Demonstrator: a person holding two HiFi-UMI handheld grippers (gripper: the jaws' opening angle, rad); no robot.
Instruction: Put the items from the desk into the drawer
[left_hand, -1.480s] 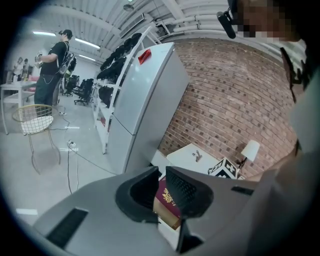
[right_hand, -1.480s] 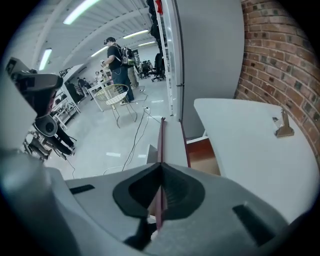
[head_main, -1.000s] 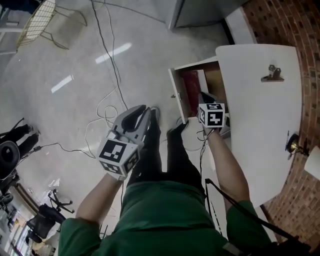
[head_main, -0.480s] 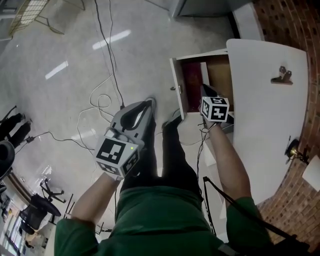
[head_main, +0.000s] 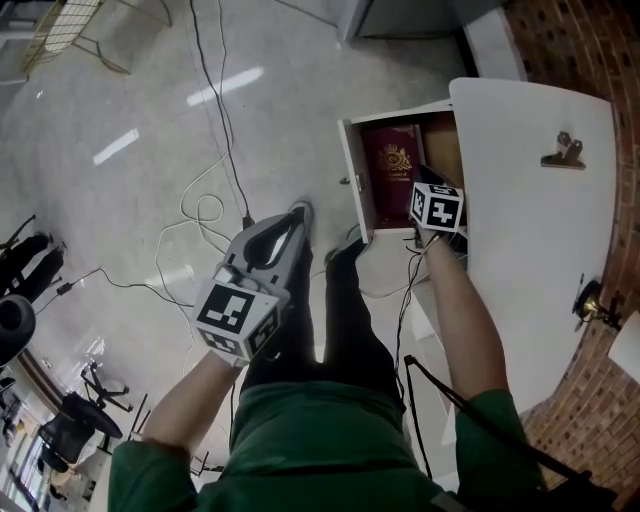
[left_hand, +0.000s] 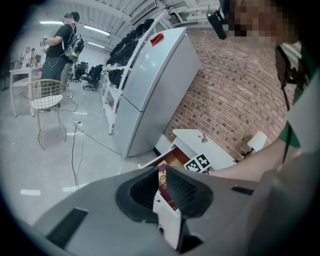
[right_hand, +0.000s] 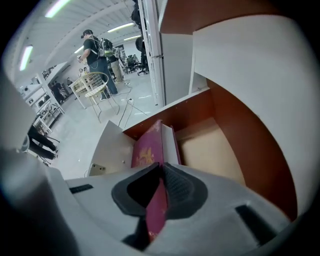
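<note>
Head view: the left gripper (head_main: 290, 225) hangs over the floor, well apart from the open drawer (head_main: 349, 170). The right gripper (head_main: 420, 190) reaches into that drawer with the maroon passport (head_main: 392, 170) stretching out ahead of its jaws, and there's a binder clip (head_main: 562, 152) off on the white desk (head_main: 530, 260). Left gripper view: jaws pressed together with nothing in them, drawer far out in front of the tips. Right gripper view: jaws clamped on the passport's near edge, and the rest pokes forward past the tips inside the drawer.
</note>
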